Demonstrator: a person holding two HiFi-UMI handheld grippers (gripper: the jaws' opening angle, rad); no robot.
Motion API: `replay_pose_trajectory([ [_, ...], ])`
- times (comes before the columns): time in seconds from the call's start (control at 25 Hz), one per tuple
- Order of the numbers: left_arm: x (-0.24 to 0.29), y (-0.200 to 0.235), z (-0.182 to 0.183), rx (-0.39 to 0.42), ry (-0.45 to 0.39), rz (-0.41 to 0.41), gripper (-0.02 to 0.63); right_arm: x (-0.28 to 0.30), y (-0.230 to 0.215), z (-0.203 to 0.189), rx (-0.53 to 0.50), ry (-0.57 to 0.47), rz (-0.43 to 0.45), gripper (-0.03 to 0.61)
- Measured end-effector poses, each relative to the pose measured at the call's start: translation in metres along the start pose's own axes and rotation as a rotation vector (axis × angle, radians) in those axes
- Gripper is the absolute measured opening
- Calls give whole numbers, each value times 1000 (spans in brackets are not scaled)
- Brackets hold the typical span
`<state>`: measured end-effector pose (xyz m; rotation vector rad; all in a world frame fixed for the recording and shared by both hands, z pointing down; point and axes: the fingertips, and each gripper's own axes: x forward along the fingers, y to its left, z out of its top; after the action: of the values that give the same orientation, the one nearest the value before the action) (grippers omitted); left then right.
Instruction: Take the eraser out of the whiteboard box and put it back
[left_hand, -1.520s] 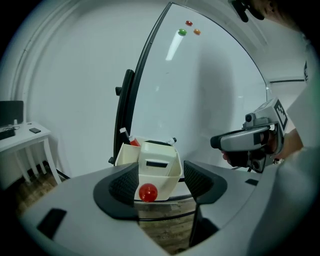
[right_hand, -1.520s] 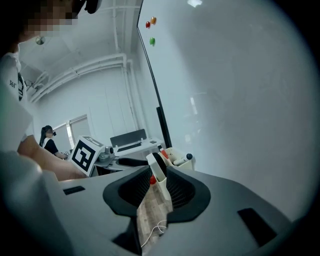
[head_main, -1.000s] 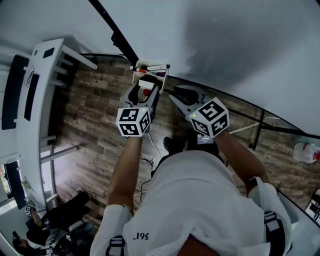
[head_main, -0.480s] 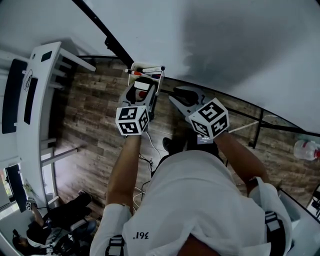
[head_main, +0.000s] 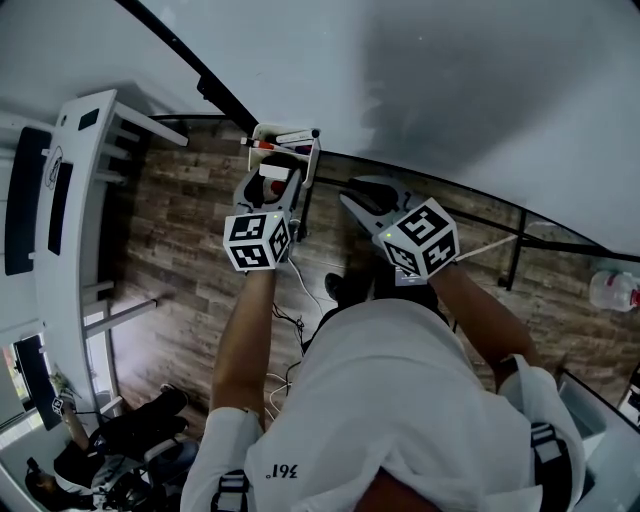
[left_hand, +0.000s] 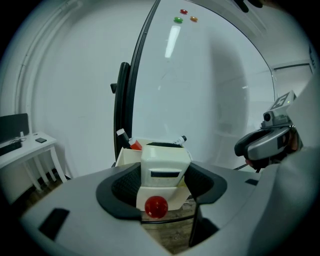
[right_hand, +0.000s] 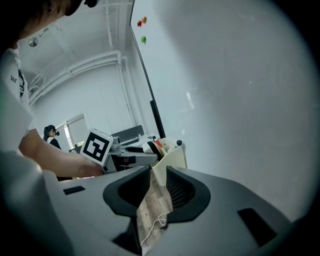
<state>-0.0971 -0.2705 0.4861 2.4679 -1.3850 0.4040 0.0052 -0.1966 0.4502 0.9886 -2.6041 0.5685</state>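
Left gripper: fingers clamped on the eraser, one dark ribbed pad on each side of it. The eraser is a white block with a dark slot across the face toward the camera. In the left gripper view it stands taller than wide, so its long axis runs upright, across the closing line of the fingers. A dark felt strip shows along its top far edge, toward the whiteboard. A round red spot sits on the pale face just below the slot.

The eraser sits just at the near side of the whiteboard box; whether it touches the box I cannot tell. The box is cream, open at the top, hung at the board's lower edge. A red-capped marker and a black-tipped marker stick out of it.

Right gripper: fingers apart, nothing between them. It is held to the right of the box, which shows beyond the gap.

Head view: both grippers are raised toward the box, left gripper at it, right gripper beside it. Wood floor below.

Red, green and orange magnets sit high on the board.
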Motion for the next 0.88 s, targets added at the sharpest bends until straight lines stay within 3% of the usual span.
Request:
replay_pose_trajectory([
  [0.88, -36, 3, 37, -26, -131, 25, 273, -22, 14, -2, -22, -11, 4, 100],
])
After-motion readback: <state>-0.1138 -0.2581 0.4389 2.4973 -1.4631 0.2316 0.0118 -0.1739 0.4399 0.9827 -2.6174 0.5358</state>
